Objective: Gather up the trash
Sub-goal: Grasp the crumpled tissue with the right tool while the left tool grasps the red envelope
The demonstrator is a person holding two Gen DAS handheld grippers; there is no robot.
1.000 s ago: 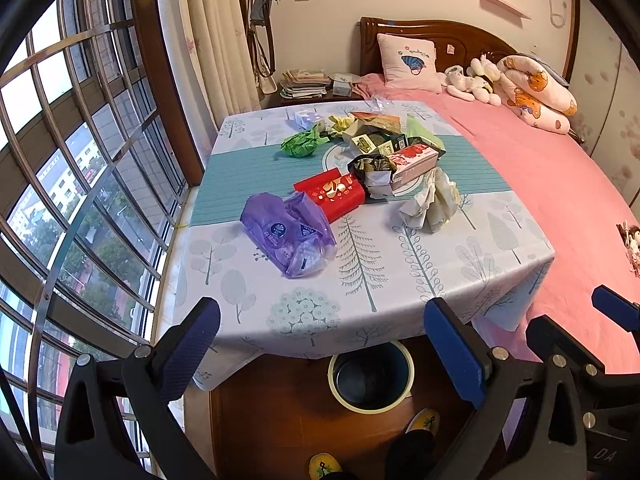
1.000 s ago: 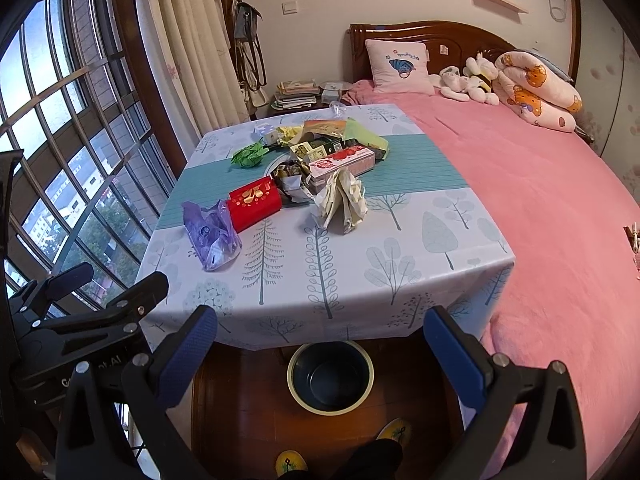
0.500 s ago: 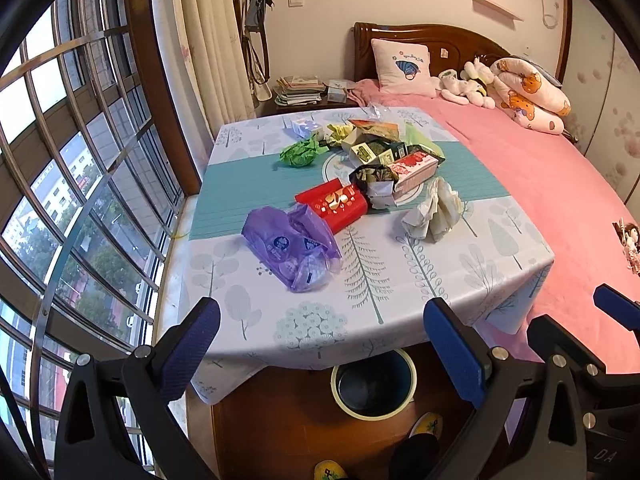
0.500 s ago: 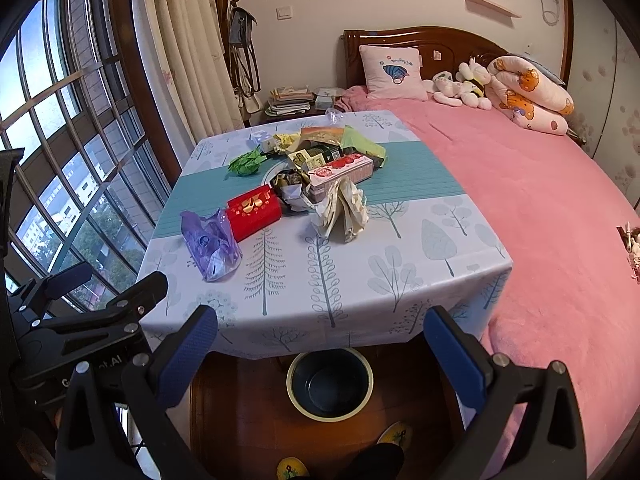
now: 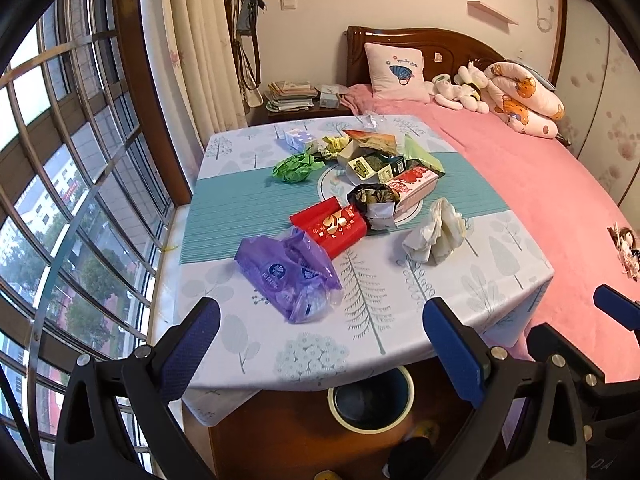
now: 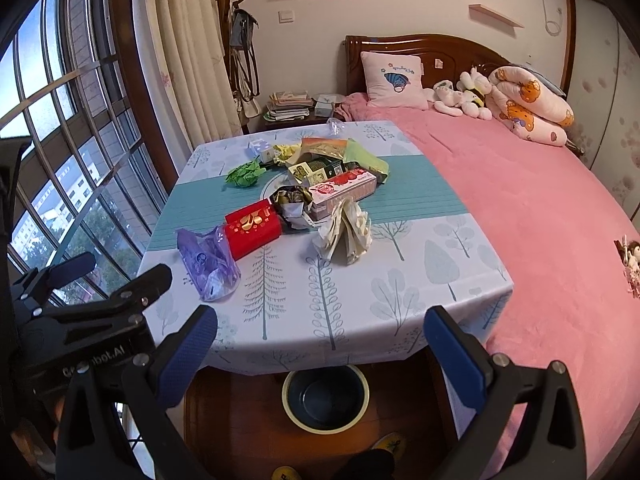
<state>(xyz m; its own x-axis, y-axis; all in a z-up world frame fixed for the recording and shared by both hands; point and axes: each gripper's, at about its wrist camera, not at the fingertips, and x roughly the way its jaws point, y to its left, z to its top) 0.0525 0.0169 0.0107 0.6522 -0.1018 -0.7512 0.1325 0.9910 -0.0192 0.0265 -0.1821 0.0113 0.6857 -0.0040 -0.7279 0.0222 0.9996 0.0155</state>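
Note:
Trash lies on the table (image 5: 256,344): a purple plastic bag (image 5: 290,274), a red box (image 5: 330,226), crumpled white paper (image 5: 436,234), a green paper ball (image 5: 294,168) and several cartons and wrappers (image 5: 394,178). The same pile shows in the right wrist view, with the purple bag (image 6: 208,260) and the red box (image 6: 252,228). A dark bin with a pale rim (image 6: 325,398) stands on the floor under the table's near edge. My left gripper (image 5: 320,344) is open and empty, short of the purple bag. My right gripper (image 6: 322,350) is open and empty over the near edge.
A pink bed (image 6: 540,208) with a pillow and soft toys runs along the right. A barred window (image 5: 60,184) and curtain are on the left. A nightstand with papers (image 5: 290,96) stands behind the table. Feet show by the bin.
Both grippers have moved forward and closer to the table, so the trash looks nearer. Both stay open and empty. Nothing on the table has moved.

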